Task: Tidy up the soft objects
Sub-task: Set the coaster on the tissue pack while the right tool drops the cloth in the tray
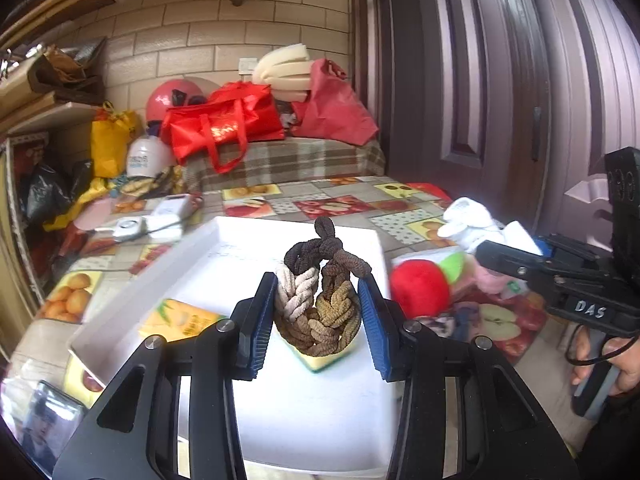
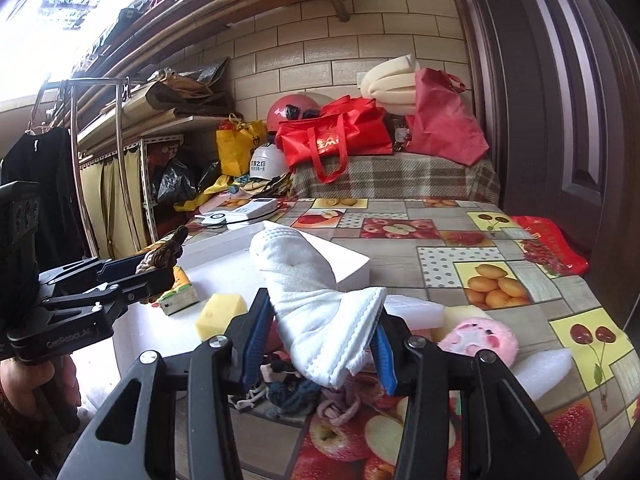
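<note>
My left gripper (image 1: 318, 306) is shut on a bundle of braided brown and cream hair ties (image 1: 316, 300) and holds it above the white tray (image 1: 304, 412). It also shows in the right wrist view (image 2: 160, 266). My right gripper (image 2: 320, 330) is shut on a white cloth (image 2: 312, 292) and holds it over the table beside the tray (image 2: 348, 264); the cloth also shows in the left wrist view (image 1: 472, 222). Two sponges (image 2: 220, 314) lie in the tray. A red plush ball (image 1: 420, 292), a pink plush (image 2: 480, 340) and tangled hair ties (image 2: 296, 392) lie on the tablecloth.
The table carries a fruit-print cloth (image 2: 492, 280). White devices with cables (image 1: 148, 224) lie behind the tray. Red bags (image 1: 228, 124), helmets and foam pile up at the back on a plaid-covered bench. A dark door (image 1: 500, 80) stands on the right. Shelves fill the left.
</note>
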Demonstrator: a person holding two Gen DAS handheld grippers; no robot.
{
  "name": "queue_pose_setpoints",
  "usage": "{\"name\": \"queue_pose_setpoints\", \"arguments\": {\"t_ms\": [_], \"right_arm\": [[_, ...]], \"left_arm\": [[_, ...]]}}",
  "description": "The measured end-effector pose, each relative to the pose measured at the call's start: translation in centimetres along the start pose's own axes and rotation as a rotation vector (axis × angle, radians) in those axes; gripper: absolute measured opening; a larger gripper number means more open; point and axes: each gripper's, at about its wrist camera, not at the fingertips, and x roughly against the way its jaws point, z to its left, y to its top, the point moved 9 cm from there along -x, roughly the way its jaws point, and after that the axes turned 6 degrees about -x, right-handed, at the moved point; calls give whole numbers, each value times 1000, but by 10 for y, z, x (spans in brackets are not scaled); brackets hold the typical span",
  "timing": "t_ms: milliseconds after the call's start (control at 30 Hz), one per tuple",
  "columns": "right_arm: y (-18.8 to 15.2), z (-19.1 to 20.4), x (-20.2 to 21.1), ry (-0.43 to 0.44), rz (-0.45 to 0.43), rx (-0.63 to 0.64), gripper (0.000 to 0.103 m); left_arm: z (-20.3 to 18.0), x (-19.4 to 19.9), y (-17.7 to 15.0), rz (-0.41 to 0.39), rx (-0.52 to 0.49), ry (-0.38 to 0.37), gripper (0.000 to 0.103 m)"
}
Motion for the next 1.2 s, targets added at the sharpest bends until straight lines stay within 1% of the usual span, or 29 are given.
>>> {"name": "queue_pose_setpoints", "arguments": {"t_ms": [33, 67, 133, 233, 433, 633, 700, 800, 933, 1067, 1200], "right_arm": [[0, 2, -2, 5, 4, -2, 46], [0, 4, -5, 10, 10, -4, 46], [-1, 8, -11, 19, 21, -5, 46], [-3, 16, -16, 32, 35, 5, 46], [-5, 34, -26, 67, 55, 26, 46], [-12, 57, -40, 113, 98, 57, 46], [-14, 64, -46, 123, 111, 63, 46], [-17, 71, -57, 123, 127, 75, 46], [-18, 82, -64, 126, 137, 107, 46], [-19, 88, -72, 126, 152, 120, 47], [-17, 84, -85, 108, 174, 88, 47]], "left_arm": [[7, -1, -1, 1, -14, 32, 41], [14, -1, -3, 5, -5, 43, 41], [30, -3, -8, 13, 51, 41, 41], [45, -6, -12, 24, 91, 56, 41], [46, -10, -15, 45, 82, 59, 41], [52, -16, -17, 62, 85, 67, 41], [54, -21, -16, 71, 71, 73, 41], [56, -32, -16, 95, 51, 81, 41], [64, -42, -17, 115, 55, 93, 41], [76, -50, -19, 133, 85, 101, 41], [84, -55, -23, 154, 126, 95, 41]]}}
